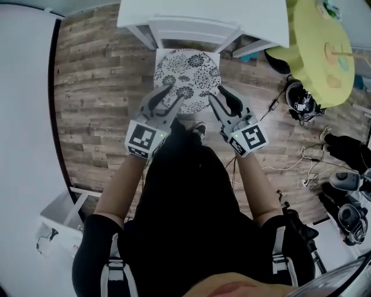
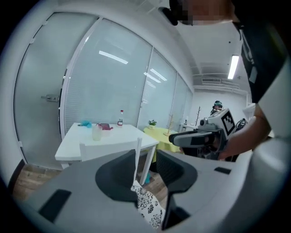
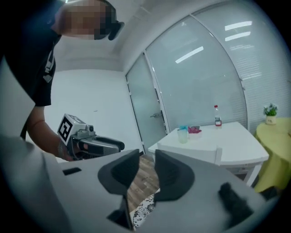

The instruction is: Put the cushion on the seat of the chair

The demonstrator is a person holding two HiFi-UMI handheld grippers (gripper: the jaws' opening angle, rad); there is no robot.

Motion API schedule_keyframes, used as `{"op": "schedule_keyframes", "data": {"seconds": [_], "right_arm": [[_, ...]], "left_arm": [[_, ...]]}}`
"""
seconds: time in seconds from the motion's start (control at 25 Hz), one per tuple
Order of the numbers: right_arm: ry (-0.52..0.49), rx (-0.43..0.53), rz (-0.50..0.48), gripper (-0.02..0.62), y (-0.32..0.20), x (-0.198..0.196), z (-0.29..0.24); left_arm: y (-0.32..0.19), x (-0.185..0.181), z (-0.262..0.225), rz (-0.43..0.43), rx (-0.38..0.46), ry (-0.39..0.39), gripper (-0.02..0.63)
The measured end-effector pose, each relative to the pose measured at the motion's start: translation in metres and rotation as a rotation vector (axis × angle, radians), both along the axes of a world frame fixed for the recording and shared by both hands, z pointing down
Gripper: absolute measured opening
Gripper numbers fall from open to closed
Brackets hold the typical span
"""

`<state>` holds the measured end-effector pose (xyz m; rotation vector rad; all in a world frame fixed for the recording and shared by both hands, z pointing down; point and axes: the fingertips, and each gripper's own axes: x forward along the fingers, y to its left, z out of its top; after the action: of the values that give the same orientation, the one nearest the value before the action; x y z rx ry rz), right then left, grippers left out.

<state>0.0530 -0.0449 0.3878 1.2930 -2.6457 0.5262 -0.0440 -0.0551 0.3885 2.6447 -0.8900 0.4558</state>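
The cushion (image 1: 186, 78), white with a black flower print, lies flat on the seat of the white chair (image 1: 191, 29), which is pushed in at the white table (image 1: 255, 17). My left gripper (image 1: 177, 93) and right gripper (image 1: 217, 96) hover side by side above the cushion's near edge, clear of it. Both are open with a narrow gap and nothing between the fingers. In the left gripper view the cushion (image 2: 150, 207) shows low between the jaws, behind it the chair back (image 2: 109, 148). The right gripper view shows a corner of the cushion (image 3: 143, 209) below.
A yellow round table (image 1: 322, 52) stands at the right. Cables and dark gear (image 1: 342, 191) lie on the wood floor to the right. A white shelf unit (image 1: 64, 220) sits at the lower left. A cup and a bottle (image 2: 120, 117) stand on the white table.
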Motion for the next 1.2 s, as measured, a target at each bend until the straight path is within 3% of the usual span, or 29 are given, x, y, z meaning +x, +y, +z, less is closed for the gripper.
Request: {"op": "schedule_keyframes", "data": {"seconds": [0.08,0.28,0.44,0.8,1.2], "right_arm": [[0.027,0.069,-0.016,0.050,0.006,-0.004,-0.028],[0.034,0.162,-0.029,0.018,0.018,-0.017,-0.087],[0.016,0.194,-0.024,0.015,0.021,-0.021,-0.122],[0.033,0.293,-0.072,0.014,0.038,-0.035,-0.187],[0.035,0.336,-0.082,0.014,0.051,-0.039,-0.217]], "left_arm": [[0.000,0.006,-0.031,0.007,0.043,0.033,0.119],[0.008,0.009,-0.094,0.015,0.161,0.075,0.041],[0.014,0.010,-0.134,0.022,0.236,0.120,0.011],[0.036,0.013,-0.188,0.063,0.292,0.146,0.011],[0.048,0.016,-0.222,0.079,0.343,0.163,0.011]]}}
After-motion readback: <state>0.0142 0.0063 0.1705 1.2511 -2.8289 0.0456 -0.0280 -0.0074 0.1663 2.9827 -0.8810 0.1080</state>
